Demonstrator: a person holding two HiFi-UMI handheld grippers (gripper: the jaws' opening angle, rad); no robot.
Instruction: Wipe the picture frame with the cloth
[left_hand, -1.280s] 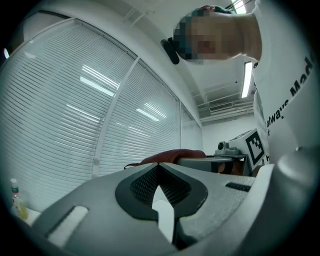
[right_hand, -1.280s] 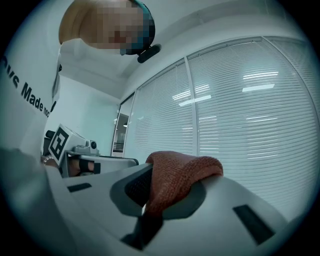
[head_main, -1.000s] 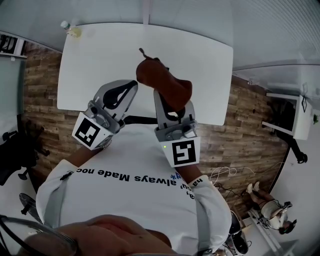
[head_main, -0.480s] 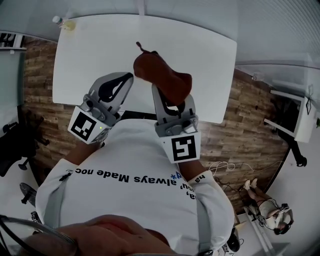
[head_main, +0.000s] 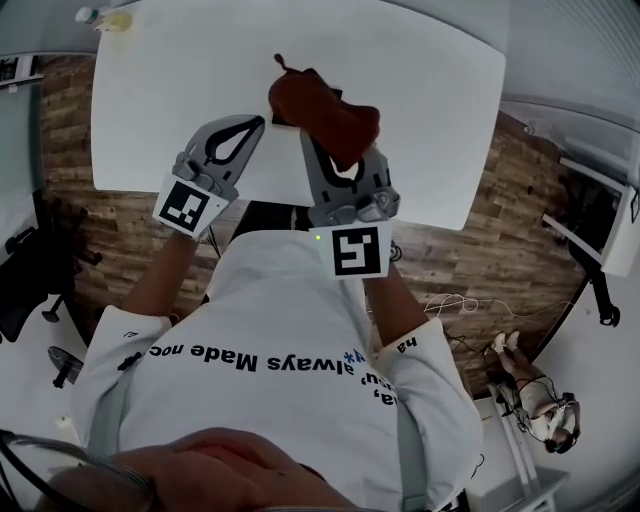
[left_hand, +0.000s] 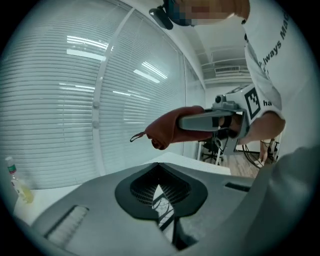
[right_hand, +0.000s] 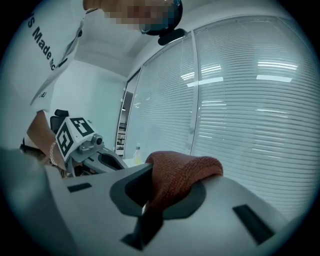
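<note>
The right gripper (head_main: 335, 160) has its fingers (right_hand: 240, 200) clamped on a rust-brown cloth (head_main: 322, 108). One end of the cloth is pinched between the fingers, and the rest bunches over and beyond the fingertips. The cloth is held in the air above the middle of the white tabletop (head_main: 180, 90), towards its far side, and does not appear to touch the surface. The left gripper (head_main: 255, 125) hovers just left of the right gripper, over the near part of the tabletop. Its fingers (left_hand: 90, 210) are brought together at the tips, and no object can be made out between them. Only a narrow slit behind the tips shows a pale, line-marked surface, which cannot be identified. A small bottle (head_main: 100, 17) stands at the far left corner of the tabletop, well apart from both grippers. The picture frame cannot be identified with certainty in any view, so its position is not established. Task status, as a judgement: the cloth is secured and ready for use, so the pick-up step is complete. No wiping contact is shown. Bringing the cloth to the frame and wiping it are both left to do.
</note>
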